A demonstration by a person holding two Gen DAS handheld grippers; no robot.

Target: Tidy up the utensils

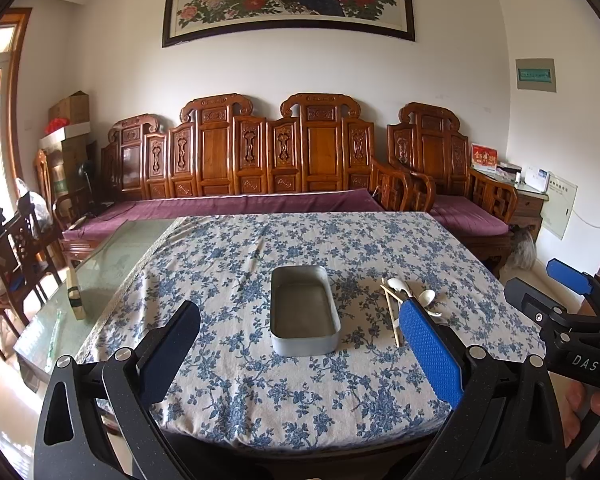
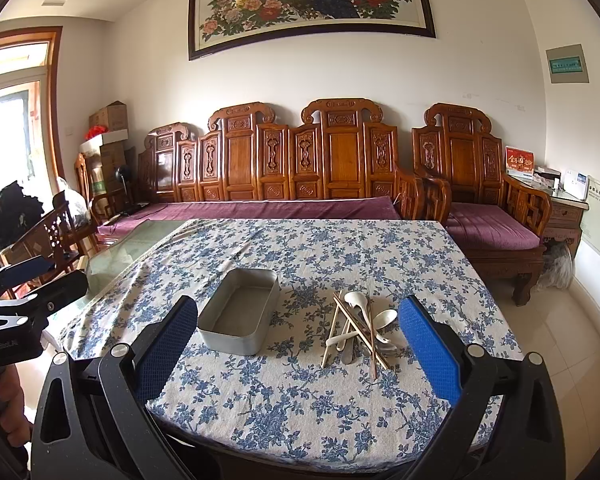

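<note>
two grippers spread wide, holding nothing | we see the utensil pile (image 2: pixel 358 330) of chopsticks and white spoons just right of the metal tin (image 2: pixel 240 312), long axes pointing roughly away | right gripper (image 2: pixel 300 340) nearer than left gripper (image 1: pixel 300 344)

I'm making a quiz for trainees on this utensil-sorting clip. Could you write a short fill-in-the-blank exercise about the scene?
1. The metal tin on the floral tablecloth holds ____ utensils so far.
2. The pile of chopsticks and white spoons lies to the ____ of the tin.
3. Both the left tongs and the right tongs are ____, holding nothing.

Missing words: no; right; open
</note>
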